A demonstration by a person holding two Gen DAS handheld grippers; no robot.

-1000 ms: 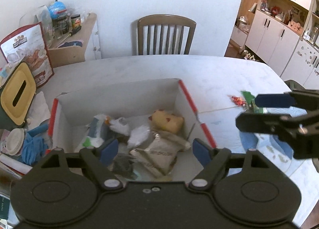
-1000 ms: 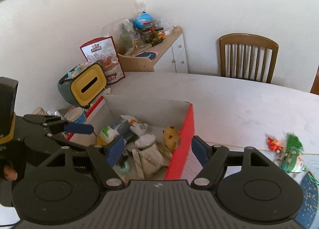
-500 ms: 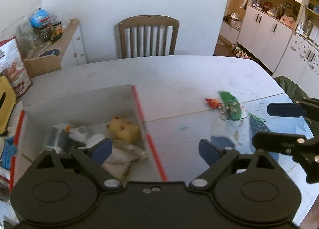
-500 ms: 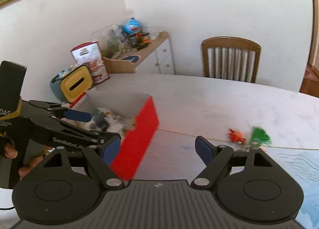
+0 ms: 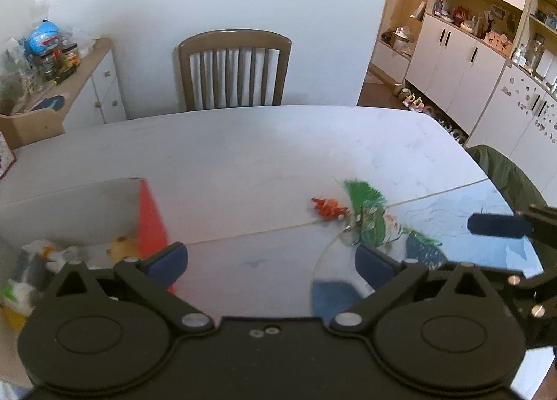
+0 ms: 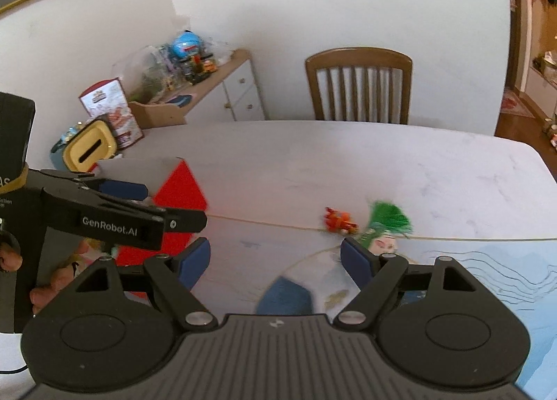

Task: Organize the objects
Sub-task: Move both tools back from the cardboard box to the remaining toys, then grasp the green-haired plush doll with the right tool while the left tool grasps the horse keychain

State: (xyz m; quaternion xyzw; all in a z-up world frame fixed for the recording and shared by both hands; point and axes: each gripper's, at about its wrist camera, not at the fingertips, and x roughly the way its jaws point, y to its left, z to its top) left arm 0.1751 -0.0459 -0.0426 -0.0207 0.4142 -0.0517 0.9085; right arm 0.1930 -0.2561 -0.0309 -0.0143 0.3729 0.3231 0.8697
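Hovering above the pale tabletop, the left tool has its blue-padded fingers spread wide with nothing between them. The right tool is likewise spread wide and empty, held over the same surface. Ahead of both lie two loose items: a small orange-red toy and, just beside it to the right, a green tufted trinket, blurred in both views so that finer detail cannot be made out. They sit near the edge of a blue-and-white printed mat. Off to the left stands a white box with red sides; the left wrist view shows soft toys and a yellow plush lying inside it. A wooden chair stands at the far edge.
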